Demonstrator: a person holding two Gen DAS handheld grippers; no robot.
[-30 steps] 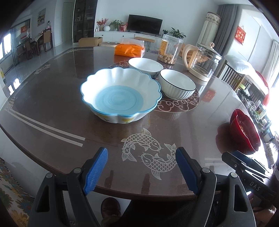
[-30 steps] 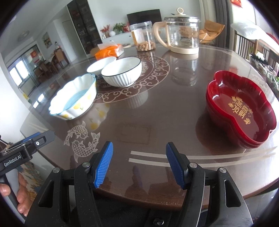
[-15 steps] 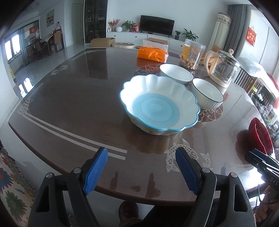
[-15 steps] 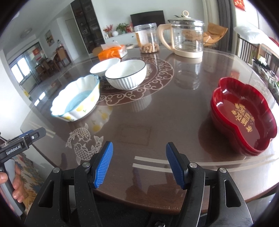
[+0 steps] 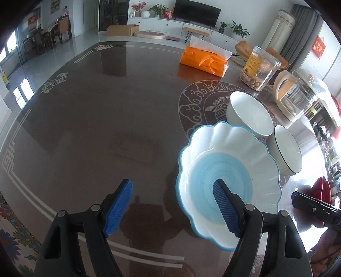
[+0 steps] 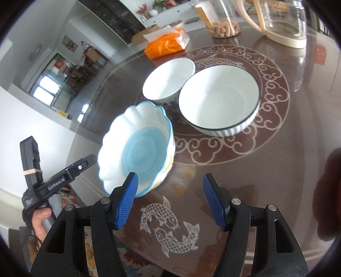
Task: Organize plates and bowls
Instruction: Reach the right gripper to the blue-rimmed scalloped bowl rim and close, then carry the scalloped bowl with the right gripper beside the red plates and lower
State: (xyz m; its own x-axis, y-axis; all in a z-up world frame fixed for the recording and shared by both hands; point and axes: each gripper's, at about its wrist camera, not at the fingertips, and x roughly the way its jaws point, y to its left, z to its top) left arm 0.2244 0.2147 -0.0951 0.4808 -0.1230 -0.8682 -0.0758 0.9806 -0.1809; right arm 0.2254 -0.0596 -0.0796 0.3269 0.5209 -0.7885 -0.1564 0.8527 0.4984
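A scalloped white bowl with a blue centre and rim point(image 5: 228, 170) point(image 6: 138, 147) sits near the table's front edge. Behind it stand a plain white bowl point(image 5: 248, 114) point(image 6: 168, 80) and a ribbed white bowl with a dark rim point(image 5: 286, 152) point(image 6: 218, 99). A red dish point(image 5: 322, 188) point(image 6: 329, 191) lies at the far right. My left gripper point(image 5: 172, 206) is open and empty, its right finger over the scalloped bowl's inside. My right gripper point(image 6: 170, 200) is open and empty, just right of that bowl.
A dark brown round table point(image 5: 96, 119) carries an orange tissue pack point(image 5: 204, 59) point(image 6: 166, 43), a clear snack jar point(image 5: 259, 69) point(image 6: 221, 19) and a glass kettle point(image 5: 295, 97) point(image 6: 283, 21) at the back.
Both grippers have moved forward and lower over the table. The left one swung left, so the scalloped bowl now sits at its right finger. The right one turned left toward the bowls.
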